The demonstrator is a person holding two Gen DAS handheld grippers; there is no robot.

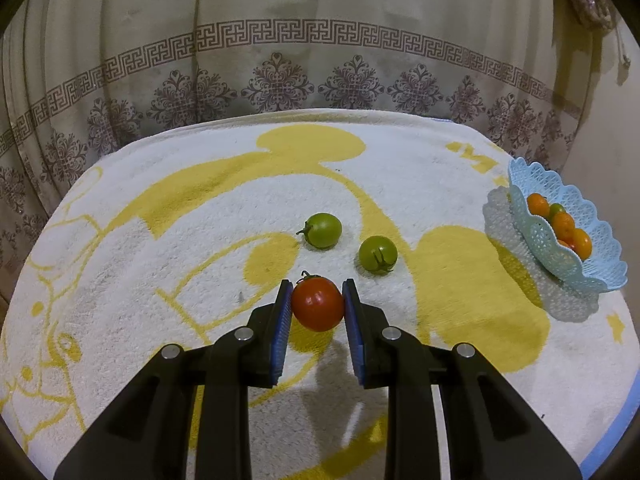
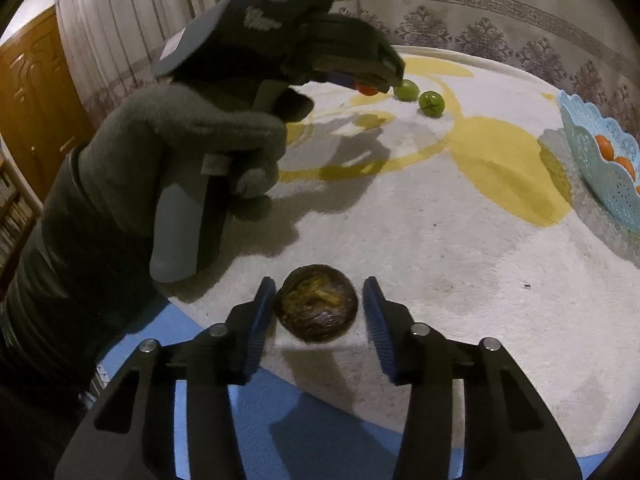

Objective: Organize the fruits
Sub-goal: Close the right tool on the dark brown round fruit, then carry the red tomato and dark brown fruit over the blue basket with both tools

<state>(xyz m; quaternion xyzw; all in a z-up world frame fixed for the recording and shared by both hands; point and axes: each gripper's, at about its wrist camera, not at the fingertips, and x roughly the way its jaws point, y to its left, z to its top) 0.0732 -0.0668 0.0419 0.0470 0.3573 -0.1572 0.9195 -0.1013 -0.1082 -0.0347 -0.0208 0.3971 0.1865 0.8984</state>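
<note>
My left gripper (image 1: 317, 286) is shut on a red tomato (image 1: 317, 309), held just above the white and yellow towel (image 1: 160, 280). Two green tomatoes (image 1: 322, 230) (image 1: 378, 253) lie just beyond it. In the right wrist view a gloved hand (image 2: 180, 152) holds that left gripper (image 2: 374, 84), and the red tomato (image 2: 365, 89) peeks out at its tip. My right gripper (image 2: 319, 284) is open around a dark brown, wrinkled round fruit (image 2: 317, 302) near the towel's front edge. Its left pad touches the fruit and a thin gap shows at its right pad (image 2: 376, 316).
A light blue lattice basket (image 1: 580, 264) (image 2: 592, 172) with several orange fruits stands at the towel's right edge. A patterned curtain (image 1: 280, 60) hangs behind. Blue surface (image 2: 280, 408) shows below the towel's front edge. A wooden cabinet (image 2: 32, 92) stands at the far left.
</note>
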